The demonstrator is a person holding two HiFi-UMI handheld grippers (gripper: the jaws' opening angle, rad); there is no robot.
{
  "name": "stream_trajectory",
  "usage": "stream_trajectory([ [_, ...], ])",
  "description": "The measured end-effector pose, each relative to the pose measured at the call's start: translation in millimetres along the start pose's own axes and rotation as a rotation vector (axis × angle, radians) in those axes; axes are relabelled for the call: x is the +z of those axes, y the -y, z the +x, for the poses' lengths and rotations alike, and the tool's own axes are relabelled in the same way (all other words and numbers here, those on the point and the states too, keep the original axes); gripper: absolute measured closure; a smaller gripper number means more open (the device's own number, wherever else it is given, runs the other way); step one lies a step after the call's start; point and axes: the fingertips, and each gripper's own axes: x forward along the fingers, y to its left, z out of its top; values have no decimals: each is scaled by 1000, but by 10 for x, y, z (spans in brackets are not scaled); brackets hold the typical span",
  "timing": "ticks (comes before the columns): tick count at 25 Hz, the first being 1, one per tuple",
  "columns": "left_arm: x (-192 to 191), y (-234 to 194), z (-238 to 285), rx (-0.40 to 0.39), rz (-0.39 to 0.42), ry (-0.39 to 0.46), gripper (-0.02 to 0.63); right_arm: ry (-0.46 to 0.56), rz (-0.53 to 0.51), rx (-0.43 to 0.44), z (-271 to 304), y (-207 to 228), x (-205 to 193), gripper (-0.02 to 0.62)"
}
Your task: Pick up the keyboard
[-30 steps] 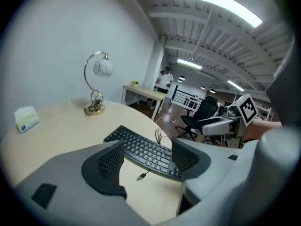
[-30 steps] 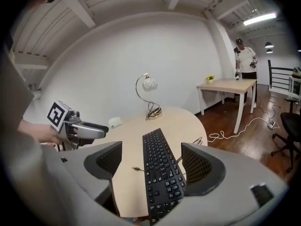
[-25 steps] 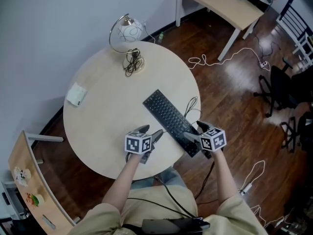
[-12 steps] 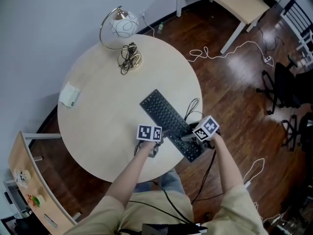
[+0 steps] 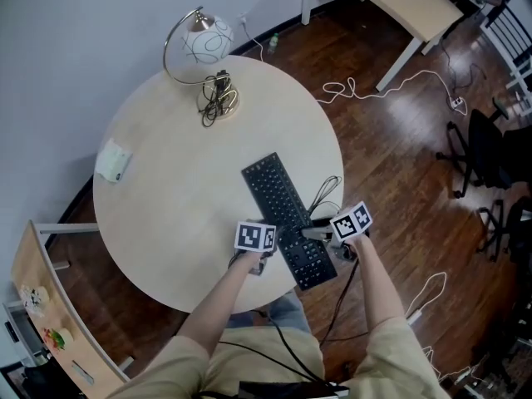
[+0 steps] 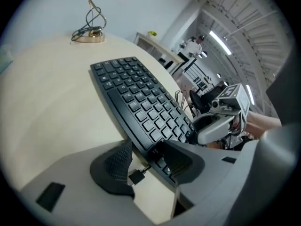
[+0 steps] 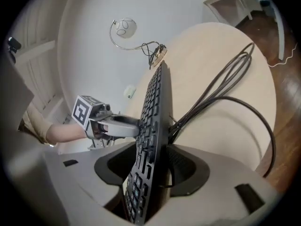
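"Where is the keyboard?"

"It lies slantwise by the desk's near right edge."

"And the jaws?"

"The left gripper's jaws are closing on one long side of its near end. The right gripper's jaws are closing on the opposite side. Both sets of pads touch the keyboard."

A round pale wooden table stands on a dark wood floor beside a plain pale wall. A light wooden desk and black office chairs stand beyond.
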Motion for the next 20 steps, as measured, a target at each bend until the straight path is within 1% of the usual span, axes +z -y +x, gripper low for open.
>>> stream_trajectory([
  [2,23,-19,3,-35,-3,14,423,9,-5,-9,45,9,-50,379],
  [4,64,-56,-2,-42,-3,27,423,9,-11,-21,92,-20,-21,379],
  [6,53,-57,-8,-57,9,26,425,25,19,-8,159,-87,1,380],
  [8,15,5,-5,-109,8,15,430,40,68,30,283,-172,-55,382],
  [10,-11,51,-6,-173,-23,18,460,24,52,43,426,-296,-104,389],
  [11,-14,46,-18,-196,-37,27,467,26,32,35,464,-352,-86,429],
  [14,-9,8,-110,-266,-62,48,480,119,34,23,461,-492,30,460],
  [16,44,44,-234,-319,-59,69,482,187,24,-1,413,-592,112,469],
  [18,165,102,-425,-339,-18,133,480,249,-26,-29,314,-762,258,476],
  [20,317,153,-674,-328,35,216,468,316,-86,-62,169,-969,436,477],
])
